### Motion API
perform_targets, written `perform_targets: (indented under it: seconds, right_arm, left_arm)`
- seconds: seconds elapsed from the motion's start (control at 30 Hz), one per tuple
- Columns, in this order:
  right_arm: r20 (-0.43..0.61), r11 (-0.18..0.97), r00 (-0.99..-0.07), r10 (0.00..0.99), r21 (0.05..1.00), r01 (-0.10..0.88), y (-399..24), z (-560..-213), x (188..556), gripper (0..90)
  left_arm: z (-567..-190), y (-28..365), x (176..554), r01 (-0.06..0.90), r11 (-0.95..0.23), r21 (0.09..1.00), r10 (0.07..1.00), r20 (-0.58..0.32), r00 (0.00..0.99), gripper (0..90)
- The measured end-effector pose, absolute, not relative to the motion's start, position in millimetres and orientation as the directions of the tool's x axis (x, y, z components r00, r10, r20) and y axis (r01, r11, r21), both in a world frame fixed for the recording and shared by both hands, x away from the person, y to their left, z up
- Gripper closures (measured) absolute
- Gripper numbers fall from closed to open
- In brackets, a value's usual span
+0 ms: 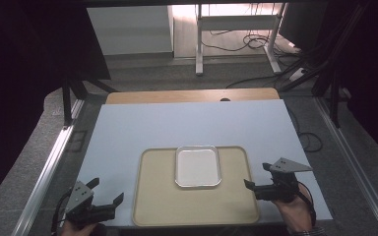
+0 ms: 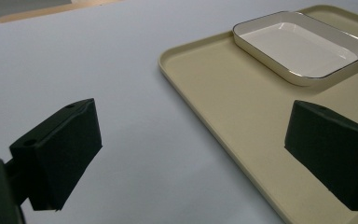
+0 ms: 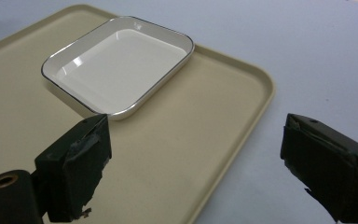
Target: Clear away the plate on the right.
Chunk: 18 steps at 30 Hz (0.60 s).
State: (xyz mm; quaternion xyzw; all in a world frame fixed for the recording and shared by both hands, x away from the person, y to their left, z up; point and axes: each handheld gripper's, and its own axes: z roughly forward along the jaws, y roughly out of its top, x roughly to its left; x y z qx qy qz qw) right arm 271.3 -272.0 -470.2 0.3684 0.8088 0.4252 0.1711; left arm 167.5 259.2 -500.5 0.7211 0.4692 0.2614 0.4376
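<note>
White dish sat at beige tray's far edge, tray at tabletop's near edge. Left gripper and right gripper flanked the tray, jaws spread, empty, likely ready to grab.

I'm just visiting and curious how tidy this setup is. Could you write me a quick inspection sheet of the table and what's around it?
Surface: pale table top, a wooden board edge at its far side.
Job's things: white dish sits empty on the far middle of the beige tray.
Clutter: nothing seen.
Grippers: left gripper open, near the tray's left corner, holding nothing; right gripper open, at the tray's right edge, holding nothing.
Cables: one trails from each gripper; loose cables lie on the floor beyond the table.
Surroundings: metal rails at both sides, a white desk frame behind, dark curtains.
</note>
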Motion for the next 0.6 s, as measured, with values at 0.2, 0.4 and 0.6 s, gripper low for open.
perform_targets:
  seconds: [0.2, 0.4, 0.6]
  right_arm:
    - [0.035, 0.354, -0.654, 0.756, 0.818, 0.453, -283.4, -470.9, 264.4, 7.6]
    - [0.026, 0.344, -0.636, 0.771, 0.824, 0.451, -293.5, -470.6, 258.1, 6.9]
    - [0.016, 0.339, -0.618, 0.786, 0.825, 0.452, -303.8, -471.9, 251.8, 6.8]
  left_arm:
    - [-500.4, 259.3, 167.4, 0.448, -0.177, 0.876, 0.906, -0.034, 0.423, 3.4]
    - [-500.5, 259.1, 167.4, 0.448, -0.177, 0.876, 0.906, -0.033, 0.423, 3.4]
    - [-500.5, 259.1, 167.5, 0.448, -0.177, 0.876, 0.906, -0.033, 0.422, 3.4]
